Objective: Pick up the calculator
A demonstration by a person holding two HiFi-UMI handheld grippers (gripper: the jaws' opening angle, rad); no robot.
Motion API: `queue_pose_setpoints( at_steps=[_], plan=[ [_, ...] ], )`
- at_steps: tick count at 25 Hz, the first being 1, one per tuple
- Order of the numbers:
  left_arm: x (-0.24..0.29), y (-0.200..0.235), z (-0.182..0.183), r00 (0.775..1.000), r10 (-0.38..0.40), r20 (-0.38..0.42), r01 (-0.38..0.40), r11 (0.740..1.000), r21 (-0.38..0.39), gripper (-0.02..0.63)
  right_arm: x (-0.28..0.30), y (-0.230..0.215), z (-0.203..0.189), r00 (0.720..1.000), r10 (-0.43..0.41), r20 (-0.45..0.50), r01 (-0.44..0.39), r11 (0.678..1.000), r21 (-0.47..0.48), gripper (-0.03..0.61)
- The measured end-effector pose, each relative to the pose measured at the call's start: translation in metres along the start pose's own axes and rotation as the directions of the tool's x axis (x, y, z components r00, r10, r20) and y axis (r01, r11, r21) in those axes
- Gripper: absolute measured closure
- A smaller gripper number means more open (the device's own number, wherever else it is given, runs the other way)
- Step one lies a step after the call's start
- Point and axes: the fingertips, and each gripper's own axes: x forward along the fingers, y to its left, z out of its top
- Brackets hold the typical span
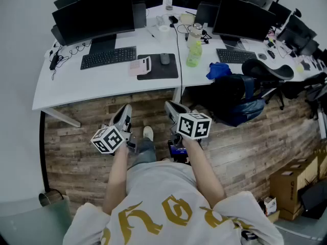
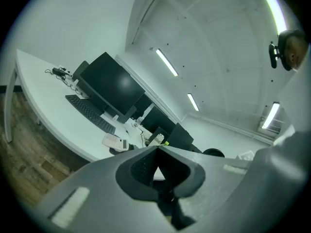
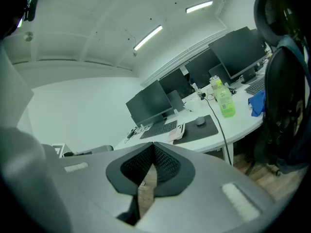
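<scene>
The calculator [image 1: 140,66] is pale pink and white and lies on the white desk [image 1: 71,83], at the left edge of a black mouse pad [image 1: 159,68]. It shows small in the left gripper view [image 2: 114,141] and in the right gripper view [image 3: 178,131]. My left gripper [image 1: 125,110] and right gripper [image 1: 171,106] hang over the wooden floor in front of the desk, well short of the calculator. Both point up towards the desk. The left gripper's [image 2: 157,149] jaw tips meet with nothing between them, and so do the right gripper's [image 3: 153,145].
A keyboard [image 1: 108,57] and a monitor [image 1: 94,15] stand left of the calculator, with a mouse [image 1: 164,58] on the pad. A green bottle [image 1: 193,54] and a blue cloth [image 1: 218,70] lie to the right. A backpack [image 1: 237,103] on a chair and a cardboard box [image 1: 292,190] stand at the right.
</scene>
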Motion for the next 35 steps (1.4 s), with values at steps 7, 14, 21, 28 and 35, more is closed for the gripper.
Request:
queue_pose_setpoints(
  at_steps=[7,14,21,28,35],
  plan=[
    [-0.005,0.003,0.004,1.000,0.019,-0.002,-0.018,0.999,0.048,0.611,0.005,-0.001,0.005,1.000,0.001,0.012,-0.001,1.000,0.020,0.554],
    [0.022,0.031,-0.005,0.993,0.031,-0.111,-0.024,0.997,0.069,0.555,0.035,-0.018,0.010,1.000,0.015,0.018,-0.017,0.995,0.095,0.551],
    [0.087,0.095,0.006,0.968,0.043,-0.247,-0.014,0.993,0.116,0.518,0.113,-0.050,0.016,0.998,-0.052,-0.041,0.057,0.992,0.113,0.551],
    [0.166,0.171,0.024,0.914,0.016,-0.406,0.057,0.984,0.168,0.483,0.200,-0.076,0.050,0.994,-0.108,0.013,0.102,0.971,0.217,0.516],
    [0.216,0.220,0.016,0.811,-0.032,-0.584,0.171,0.968,0.185,0.454,0.252,-0.091,0.079,0.985,-0.166,0.047,0.147,0.951,0.271,0.454]
  ],
)
